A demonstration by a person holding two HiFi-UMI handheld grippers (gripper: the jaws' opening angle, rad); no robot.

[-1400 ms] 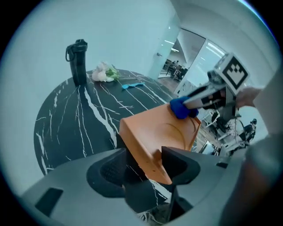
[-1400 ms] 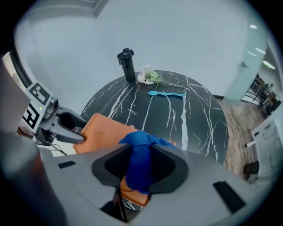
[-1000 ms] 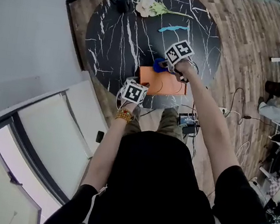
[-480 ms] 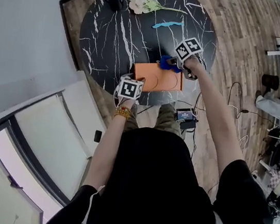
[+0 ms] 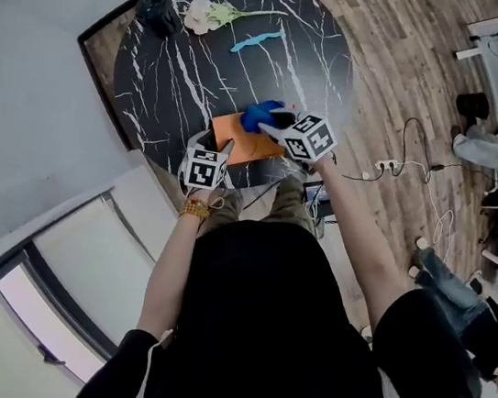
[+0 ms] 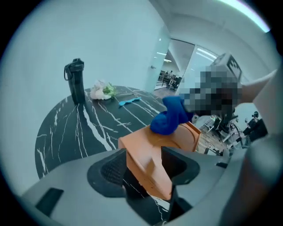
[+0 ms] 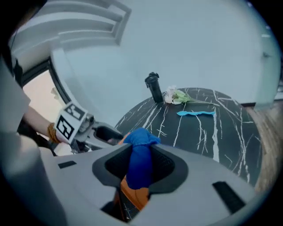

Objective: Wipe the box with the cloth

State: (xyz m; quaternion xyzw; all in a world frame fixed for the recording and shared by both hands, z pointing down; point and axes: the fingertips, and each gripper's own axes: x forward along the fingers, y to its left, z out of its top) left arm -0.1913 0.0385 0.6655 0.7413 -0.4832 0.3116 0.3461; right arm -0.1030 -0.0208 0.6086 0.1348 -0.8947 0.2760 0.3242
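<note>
An orange box [image 5: 239, 142] lies at the near edge of the round black marble table [image 5: 175, 71]. My left gripper [image 5: 221, 149] is at the box's near left corner. In the left gripper view that corner [image 6: 150, 150] lies between the jaws of the left gripper [image 6: 146, 167], which have just been opening and stand slightly off it. My right gripper [image 5: 276, 120] is shut on a bunched blue cloth [image 5: 260, 113] over the box's far side. In the right gripper view the cloth [image 7: 140, 154] hangs between the pads of the right gripper [image 7: 140, 165], with the box [image 7: 137, 197] below.
A black bottle [image 5: 156, 11], a white flower [image 5: 205, 13] and a light blue utensil [image 5: 257, 39] lie at the table's far side. Cables and a power strip [image 5: 386, 164] run over the wood floor to the right. A white wall and window frame stand at the left.
My right gripper has risen with the blue cloth and come from the box's far right corner toward its middle. The left gripper has stayed at the near left corner.
</note>
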